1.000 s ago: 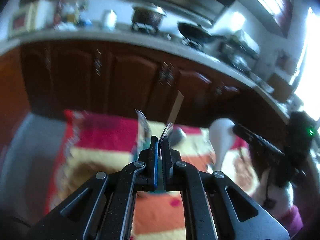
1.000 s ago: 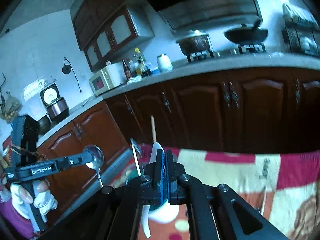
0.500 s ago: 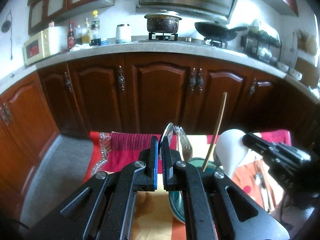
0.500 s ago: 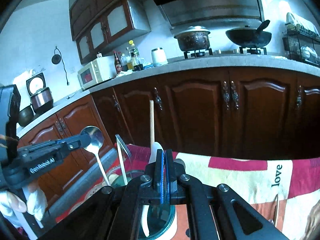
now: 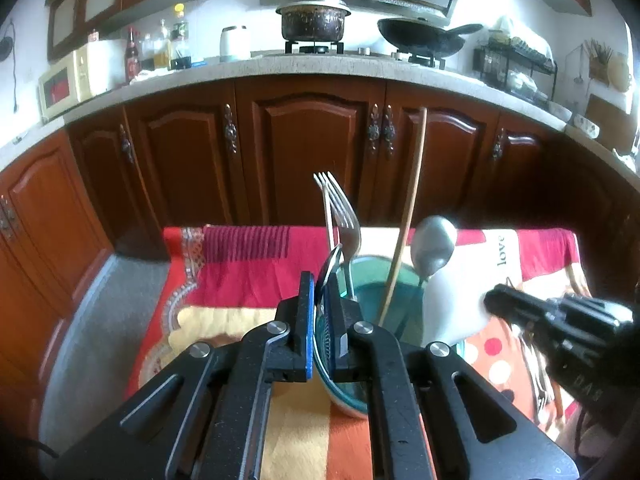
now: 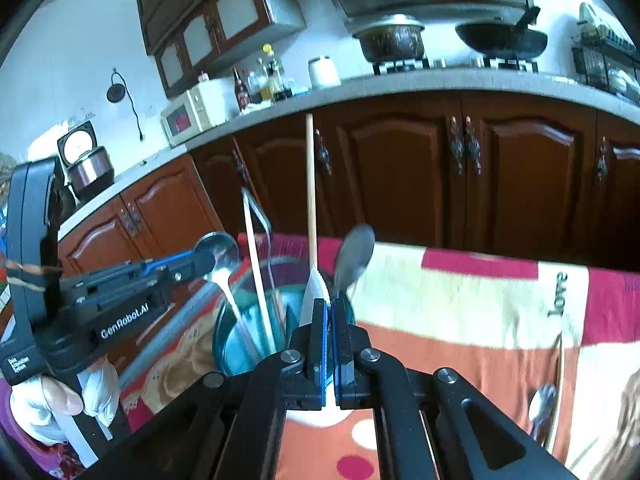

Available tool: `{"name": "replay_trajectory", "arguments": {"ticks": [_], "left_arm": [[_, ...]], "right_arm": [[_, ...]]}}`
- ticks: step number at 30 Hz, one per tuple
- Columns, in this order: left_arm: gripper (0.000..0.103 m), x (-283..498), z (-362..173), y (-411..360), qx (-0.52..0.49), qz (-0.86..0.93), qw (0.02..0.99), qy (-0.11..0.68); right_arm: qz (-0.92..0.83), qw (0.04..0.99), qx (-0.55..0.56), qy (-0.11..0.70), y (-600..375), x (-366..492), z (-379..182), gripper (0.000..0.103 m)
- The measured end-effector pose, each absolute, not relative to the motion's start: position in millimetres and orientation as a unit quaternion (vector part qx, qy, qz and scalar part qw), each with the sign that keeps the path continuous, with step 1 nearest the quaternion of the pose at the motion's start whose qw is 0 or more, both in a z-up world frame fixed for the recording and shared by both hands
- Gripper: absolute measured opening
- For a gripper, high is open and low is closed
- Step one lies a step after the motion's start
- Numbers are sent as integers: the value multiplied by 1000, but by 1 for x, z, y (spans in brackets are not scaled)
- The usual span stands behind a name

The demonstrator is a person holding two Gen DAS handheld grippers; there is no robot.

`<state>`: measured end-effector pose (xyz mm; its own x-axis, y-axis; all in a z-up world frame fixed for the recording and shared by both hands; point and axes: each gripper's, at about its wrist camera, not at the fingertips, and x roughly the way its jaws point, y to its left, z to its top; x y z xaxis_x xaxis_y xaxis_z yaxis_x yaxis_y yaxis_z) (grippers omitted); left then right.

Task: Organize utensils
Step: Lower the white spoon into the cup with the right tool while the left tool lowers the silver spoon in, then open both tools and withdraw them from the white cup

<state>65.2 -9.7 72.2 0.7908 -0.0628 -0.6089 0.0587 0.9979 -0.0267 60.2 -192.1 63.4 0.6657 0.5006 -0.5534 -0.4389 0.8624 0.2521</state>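
Note:
A teal glass cup (image 5: pixel 370 294) (image 6: pixel 240 344) stands on the patterned cloth. In it stand a fork (image 5: pixel 342 216), a long wooden chopstick (image 5: pixel 408 208) (image 6: pixel 310 184) and a grey spoon (image 5: pixel 434 246) (image 6: pixel 356 256). My left gripper (image 5: pixel 320 292) (image 6: pixel 192 260) is shut on a metal spoon (image 5: pixel 333 258) (image 6: pixel 219 252) by its bowl, and the handle slants down into the cup. Its jaws are opening slightly. My right gripper (image 6: pixel 328 308) (image 5: pixel 490 300) is shut on a white spoon (image 6: pixel 314 300) (image 5: pixel 448 304) at the cup's right rim.
The red, orange and cream cloth (image 5: pixel 240 280) covers the table. A loose spoon (image 6: pixel 540 404) and sticks lie on it to the right. Dark wooden cabinets (image 5: pixel 312 152) run behind the table's far edge. A gloved hand (image 6: pixel 48 400) grips the left tool.
Both grippers came down and in toward the teal cup, each still holding its spoon. The metal spoon's handle now reaches into the cup, and the white spoon sits at its rim.

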Motion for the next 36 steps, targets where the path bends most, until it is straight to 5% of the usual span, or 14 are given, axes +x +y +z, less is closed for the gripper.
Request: {"name": "replay_trajectory", "arguments": {"ticks": [10, 15, 18, 36], "left_arm": [[6, 56, 64, -18, -13, -47, 937, 345], [27, 51, 68, -17, -22, -50, 937, 346], [29, 47, 72, -17, -25, -53, 937, 345], [41, 6, 101, -53, -21, -94, 937, 336]], "right_arm": [[260, 890, 43, 372, -188, 59, 42, 3], [252, 894, 43, 368, -195, 53, 47, 9], [247, 895, 55, 366, -200, 50, 50, 20], [216, 911, 87, 341, -248, 13, 78, 23]]}}
